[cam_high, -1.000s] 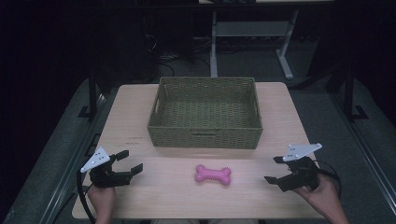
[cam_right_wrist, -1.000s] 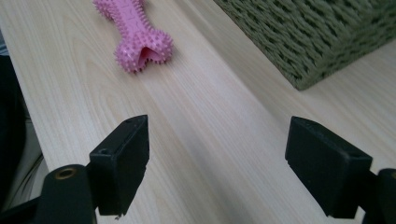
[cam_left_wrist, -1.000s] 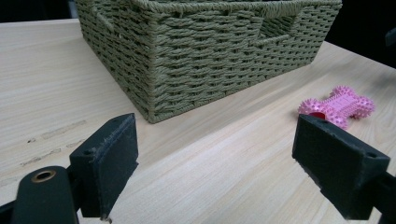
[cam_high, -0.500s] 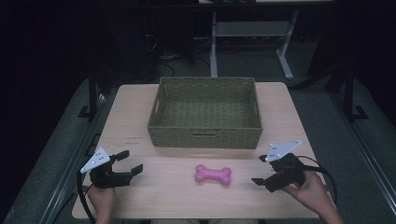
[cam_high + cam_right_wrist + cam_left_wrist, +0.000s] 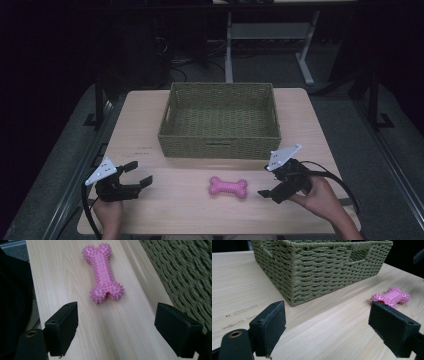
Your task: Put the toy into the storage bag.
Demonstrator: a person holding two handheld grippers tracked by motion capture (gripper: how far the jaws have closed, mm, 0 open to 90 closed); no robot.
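Observation:
A pink spiky bone-shaped toy [image 5: 228, 187] lies flat on the wooden table [image 5: 175, 210], in front of the woven green basket [image 5: 220, 120]. My right gripper [image 5: 267, 186] hovers just right of the toy, open, jaws pointing at its near end. In the right gripper view the toy [image 5: 103, 275] lies straight ahead between the spread jaws, not touched. My left gripper [image 5: 139, 174] rests open at the table's front left, far from the toy. The left gripper view shows the toy [image 5: 390, 296] at the right and the basket [image 5: 322, 267] ahead.
The basket looks empty and stands at the table's middle back. A person's hands [image 5: 320, 200] hold both grippers at the front edge. A metal desk frame [image 5: 270, 35] stands on the dark floor beyond the table.
My right gripper has moved left toward the toy and turned to point at it. The left gripper and the toy have stayed put.

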